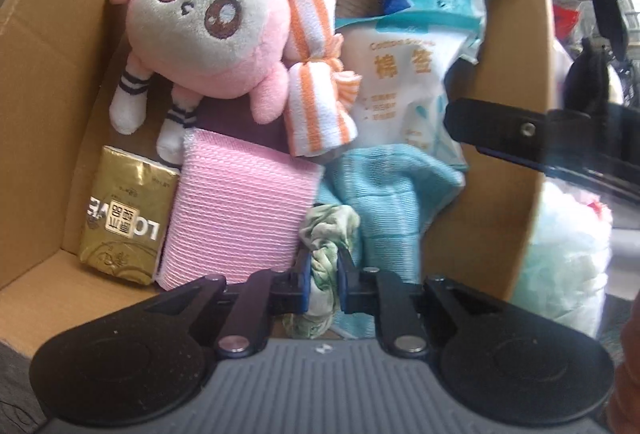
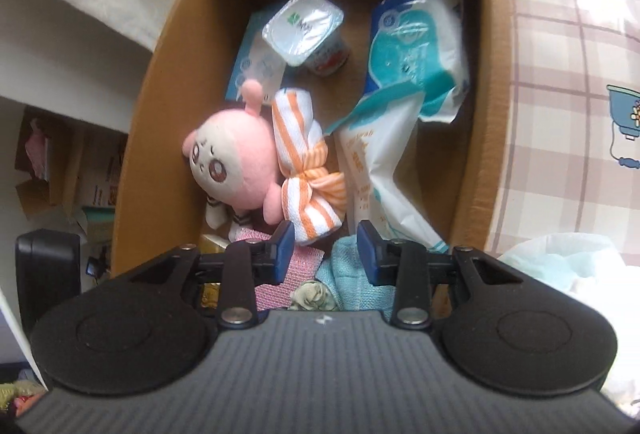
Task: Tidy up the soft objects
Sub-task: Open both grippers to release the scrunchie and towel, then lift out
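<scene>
scrunchie (image 1: 326,234), crumpled green-white floral fabric, pinched in left tool (image 1: 323,284); right tool (image 2: 323,254) parted, empty.

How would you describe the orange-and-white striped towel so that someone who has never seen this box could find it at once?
Start at the open brown cardboard box. Near its middle lies a round pink plush doll with big brown eyes. The orange-and-white striped towel lies touching the doll, between it and a white cotton-swab packet; it alone is striped and tied at its middle like a wrapped sweet.
</scene>
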`<act>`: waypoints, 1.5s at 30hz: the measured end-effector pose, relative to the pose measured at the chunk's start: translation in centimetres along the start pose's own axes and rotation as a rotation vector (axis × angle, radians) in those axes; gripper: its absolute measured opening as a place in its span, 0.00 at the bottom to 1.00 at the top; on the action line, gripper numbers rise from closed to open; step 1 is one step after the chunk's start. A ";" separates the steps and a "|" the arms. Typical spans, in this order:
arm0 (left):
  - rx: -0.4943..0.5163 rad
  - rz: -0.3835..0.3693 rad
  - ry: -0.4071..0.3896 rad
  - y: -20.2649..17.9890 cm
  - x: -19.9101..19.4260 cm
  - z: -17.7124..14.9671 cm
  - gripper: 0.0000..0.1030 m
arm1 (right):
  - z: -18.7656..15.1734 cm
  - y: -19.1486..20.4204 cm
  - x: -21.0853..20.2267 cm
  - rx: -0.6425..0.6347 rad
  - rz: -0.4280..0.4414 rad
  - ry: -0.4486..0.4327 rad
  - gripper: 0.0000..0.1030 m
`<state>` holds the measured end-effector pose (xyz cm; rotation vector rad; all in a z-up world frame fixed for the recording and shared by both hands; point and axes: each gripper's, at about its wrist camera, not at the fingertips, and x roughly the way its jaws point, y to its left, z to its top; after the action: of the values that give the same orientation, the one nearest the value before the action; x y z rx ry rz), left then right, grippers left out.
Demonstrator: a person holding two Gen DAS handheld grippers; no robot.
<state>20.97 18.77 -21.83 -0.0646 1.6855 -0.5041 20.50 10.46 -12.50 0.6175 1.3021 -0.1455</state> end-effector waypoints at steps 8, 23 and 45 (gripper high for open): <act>-0.064 -0.154 -0.110 -1.8 -6.3 3.6 0.13 | 0.6 -4.2 -5.4 0.149 0.050 -0.168 0.34; 0.130 -0.026 -0.270 -6.6 -3.7 15.1 0.14 | -0.5 -7.5 -5.4 0.227 0.051 -0.223 0.35; 0.262 0.037 -0.408 -9.4 -8.3 11.9 0.81 | -4.8 -7.2 -10.1 0.254 0.023 -0.364 0.73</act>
<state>31.60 9.51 -11.84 0.0518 1.2113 -0.6332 10.37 4.50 -6.21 0.7814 0.9296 -0.3908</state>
